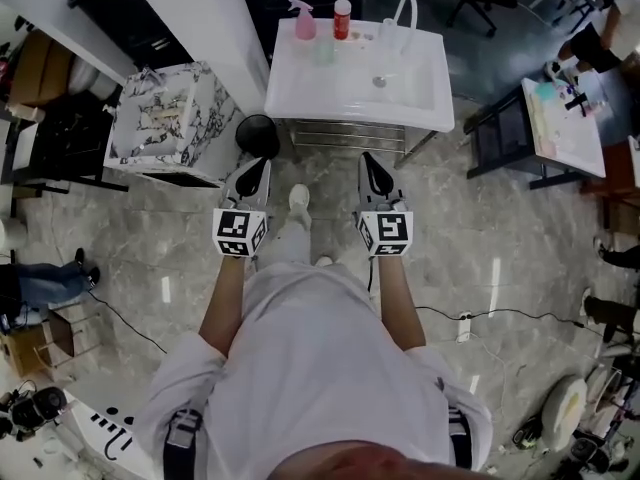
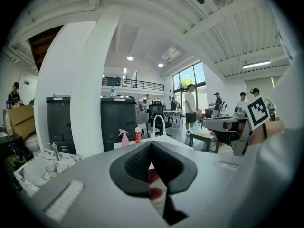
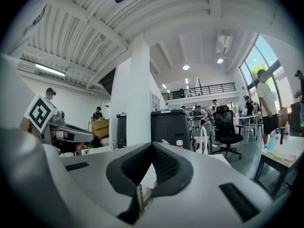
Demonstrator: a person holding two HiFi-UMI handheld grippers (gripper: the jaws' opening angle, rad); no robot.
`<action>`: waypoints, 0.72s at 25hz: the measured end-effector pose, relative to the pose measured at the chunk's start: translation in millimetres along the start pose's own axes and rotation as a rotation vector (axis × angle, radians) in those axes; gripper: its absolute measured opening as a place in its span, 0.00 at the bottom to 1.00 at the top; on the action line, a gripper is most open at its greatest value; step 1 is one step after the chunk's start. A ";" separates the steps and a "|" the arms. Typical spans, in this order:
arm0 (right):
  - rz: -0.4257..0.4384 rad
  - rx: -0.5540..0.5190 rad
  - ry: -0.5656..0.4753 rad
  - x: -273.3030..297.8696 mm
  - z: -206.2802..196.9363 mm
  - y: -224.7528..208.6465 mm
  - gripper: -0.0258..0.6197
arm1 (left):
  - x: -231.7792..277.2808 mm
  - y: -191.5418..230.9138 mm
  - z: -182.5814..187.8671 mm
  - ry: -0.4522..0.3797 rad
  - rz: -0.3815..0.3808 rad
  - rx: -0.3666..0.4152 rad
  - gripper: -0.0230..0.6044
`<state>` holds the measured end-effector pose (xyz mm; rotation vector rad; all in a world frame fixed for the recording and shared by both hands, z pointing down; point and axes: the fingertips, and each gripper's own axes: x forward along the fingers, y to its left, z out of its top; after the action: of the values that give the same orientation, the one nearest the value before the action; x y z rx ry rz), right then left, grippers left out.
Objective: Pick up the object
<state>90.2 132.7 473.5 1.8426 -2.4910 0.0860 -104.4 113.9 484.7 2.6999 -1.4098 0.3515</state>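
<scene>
Left gripper [image 1: 254, 165] and right gripper [image 1: 373, 162] are both closed and empty, pointing at the sink [image 1: 300, 90]. At its far rim stand a spray bottle [image 1: 304, 20], nearer the left gripper, and a red bottle [image 1: 342, 18], nearer the right (which one is meant is unclear)

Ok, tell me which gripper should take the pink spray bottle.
Probably left: the pink spray bottle stands at the sink's left rear, nearer the left gripper. Its jaws are shut.
</scene>
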 end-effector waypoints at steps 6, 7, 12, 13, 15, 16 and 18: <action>-0.020 -0.016 0.005 62.5 5.1 -25.0 0.04 | 60.9 47.0 10.0 -0.034 0.019 -0.032 0.03; -0.025 -0.016 0.002 76.8 7.3 -29.6 0.04 | 74.8 57.8 13.3 -0.040 0.021 -0.035 0.03; -0.054 0.047 -0.062 145.2 38.2 -51.2 0.13 | 146.1 110.8 43.7 -0.077 0.006 -0.033 0.03; -0.055 0.051 -0.065 159.5 45.1 -52.9 0.28 | 160.4 121.6 51.2 -0.084 0.000 -0.029 0.03; -0.063 0.037 -0.063 187.7 55.9 -54.9 0.39 | 187.5 142.8 64.0 -0.094 -0.015 -0.022 0.03; -0.070 0.031 -0.060 201.6 59.3 -55.9 0.42 | 200.6 152.7 69.1 -0.097 -0.023 -0.018 0.03; -0.084 0.029 -0.047 229.4 61.5 -59.1 0.53 | 225.0 171.1 77.5 -0.105 -0.042 -0.014 0.03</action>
<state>79.5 -107.7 428.5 1.9803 -2.4513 0.0768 -107.2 -177.8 455.9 2.7695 -1.3731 0.1985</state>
